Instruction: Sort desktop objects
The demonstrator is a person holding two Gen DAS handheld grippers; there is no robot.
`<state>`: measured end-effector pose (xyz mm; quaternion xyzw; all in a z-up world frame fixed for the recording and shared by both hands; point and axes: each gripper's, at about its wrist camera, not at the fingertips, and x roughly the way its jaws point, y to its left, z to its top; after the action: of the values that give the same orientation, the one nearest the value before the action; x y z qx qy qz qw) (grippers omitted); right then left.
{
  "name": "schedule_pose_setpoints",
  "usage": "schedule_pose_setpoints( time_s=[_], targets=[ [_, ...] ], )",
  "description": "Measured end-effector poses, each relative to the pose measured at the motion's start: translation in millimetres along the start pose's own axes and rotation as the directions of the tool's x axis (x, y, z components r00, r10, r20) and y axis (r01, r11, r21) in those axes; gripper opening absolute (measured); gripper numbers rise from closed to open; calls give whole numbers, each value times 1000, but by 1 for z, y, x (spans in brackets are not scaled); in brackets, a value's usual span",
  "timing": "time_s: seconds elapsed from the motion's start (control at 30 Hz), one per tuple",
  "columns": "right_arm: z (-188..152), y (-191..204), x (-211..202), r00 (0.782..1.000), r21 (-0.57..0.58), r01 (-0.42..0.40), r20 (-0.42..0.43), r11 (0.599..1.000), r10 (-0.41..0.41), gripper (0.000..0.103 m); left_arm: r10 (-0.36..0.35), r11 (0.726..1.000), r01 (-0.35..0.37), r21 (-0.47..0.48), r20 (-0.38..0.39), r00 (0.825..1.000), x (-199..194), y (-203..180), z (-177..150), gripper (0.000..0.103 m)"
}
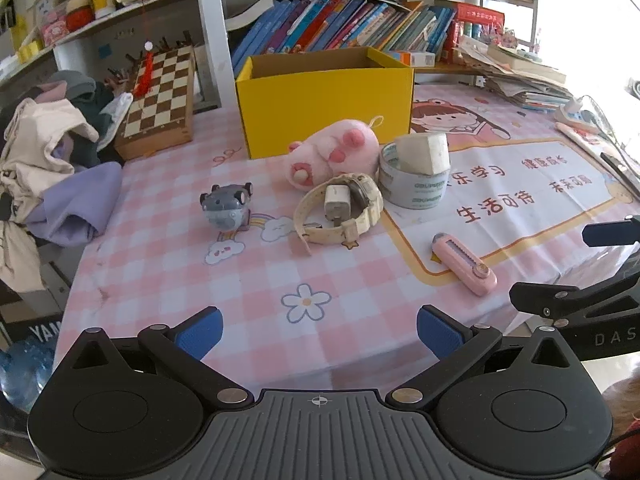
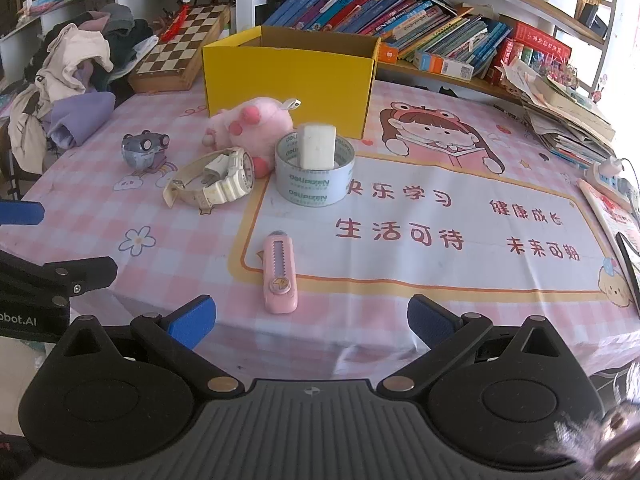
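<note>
Hovering: left gripper (image 1: 319, 334) and right gripper (image 2: 311, 322), jaws spread wide, holding nothing.
Utility knife (image 2: 280, 272): on table (image 2: 440, 280), just ahead of right jaws.
Yellow box (image 1: 324, 106): far beyond both jaws.

The box (image 2: 288, 76) stands at the back of the table (image 2: 400, 304); the plush toy (image 2: 256, 124) lies before it; the tape roll (image 2: 314, 176) sits right of the watch (image 2: 218, 184); the cutter (image 2: 280, 272) lies nearest.

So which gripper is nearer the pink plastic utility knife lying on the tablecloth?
Right. The pink plastic utility knife lies just ahead of the right gripper, slightly toward its left finger. From the left gripper it sits farther off, ahead and to the right. Both are open, holding nothing.
</note>
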<state>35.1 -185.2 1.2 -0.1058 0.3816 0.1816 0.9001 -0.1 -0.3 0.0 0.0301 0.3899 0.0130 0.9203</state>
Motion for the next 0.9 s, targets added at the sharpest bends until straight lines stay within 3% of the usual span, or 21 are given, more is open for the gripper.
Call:
schedule_pose_setpoints(
  time_s=[0.9],
  targets=[
    [0,1,9,1000,-1,-11,-20,1000,11,103,-13,1000,12,-25,-32,999,7,3,0,103]
  ],
)
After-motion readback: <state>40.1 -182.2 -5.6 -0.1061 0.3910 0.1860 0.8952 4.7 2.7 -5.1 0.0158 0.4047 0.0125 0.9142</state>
